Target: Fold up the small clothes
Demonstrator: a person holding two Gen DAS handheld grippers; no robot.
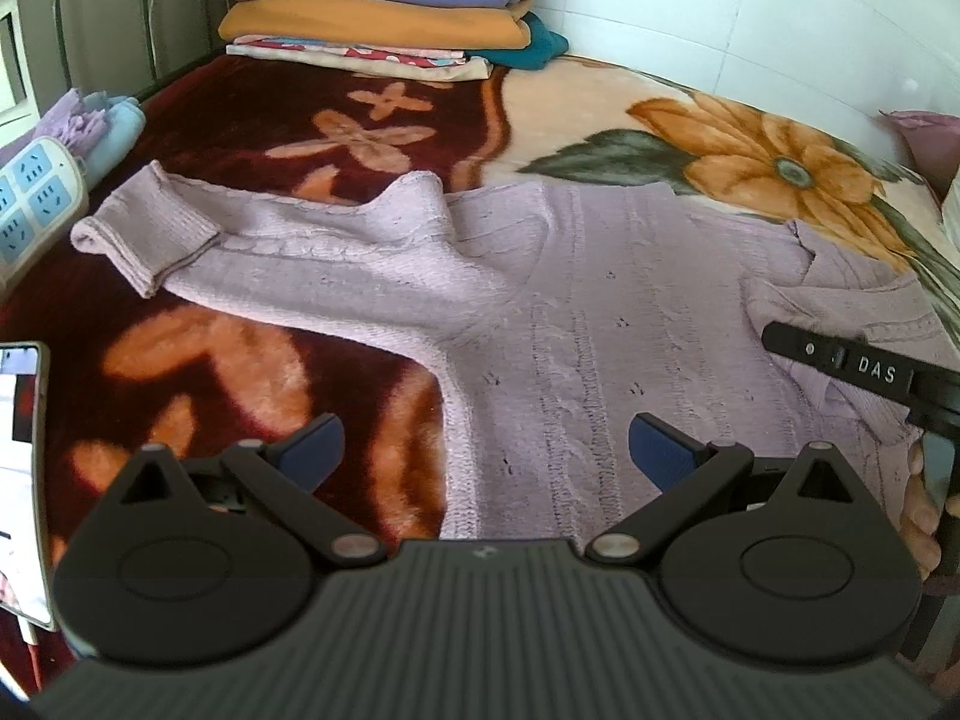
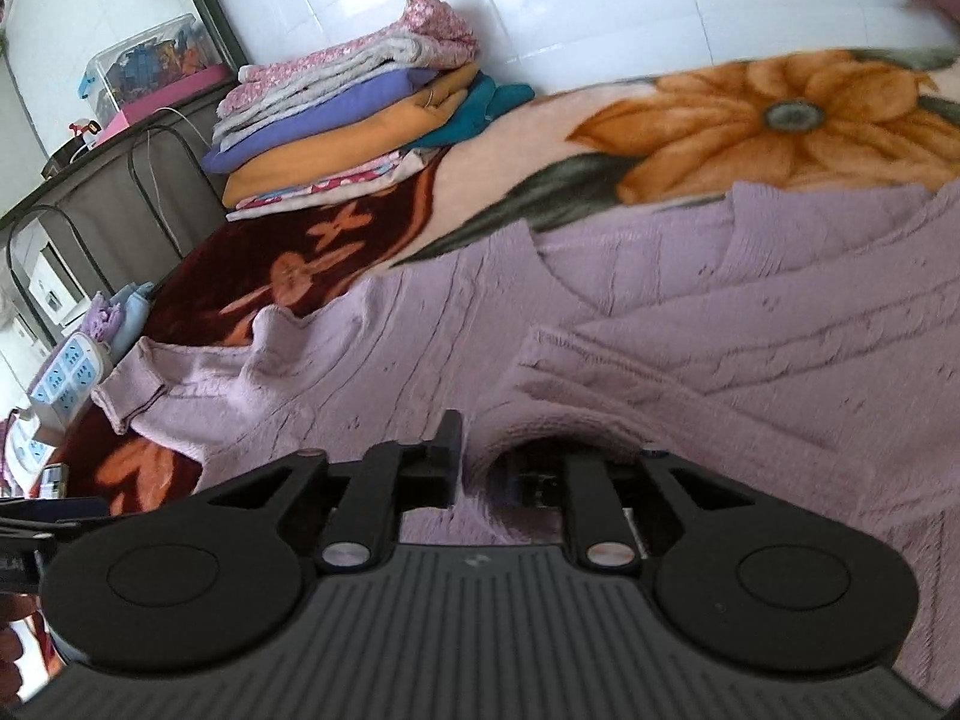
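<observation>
A lilac knitted sweater lies spread on the flowered blanket, its left sleeve stretched out to the left with the cuff turned back. My left gripper is open and empty, hovering over the sweater's near hem. My right gripper is shut on a fold of the sweater, whose right sleeve part is lifted and folded over the body. The right gripper's finger also shows at the right edge of the left wrist view.
A stack of folded clothes sits at the far end by the tiled wall. A white power strip and a small bundle of cloth lie at the left edge. A phone lies near left.
</observation>
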